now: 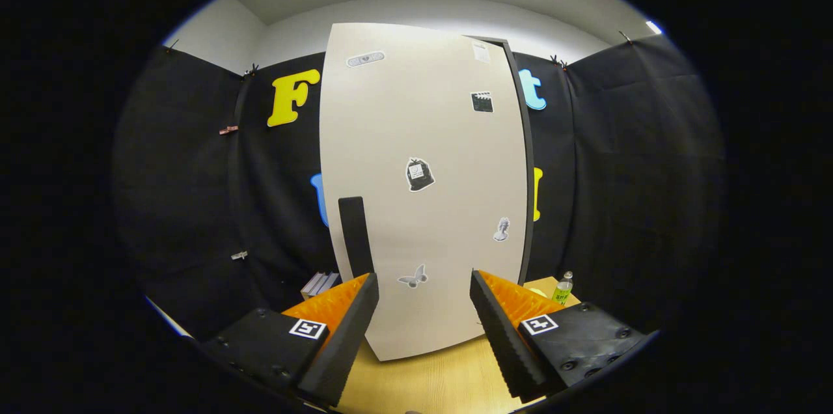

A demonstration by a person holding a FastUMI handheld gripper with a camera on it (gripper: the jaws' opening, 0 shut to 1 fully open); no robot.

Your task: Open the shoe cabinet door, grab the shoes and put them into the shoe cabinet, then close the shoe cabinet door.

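Nothing readable really: the stickers on the shoe cabinet door (423, 193) are just pictures, and the bottle (563, 289) beside it has a label too tiny to make out.
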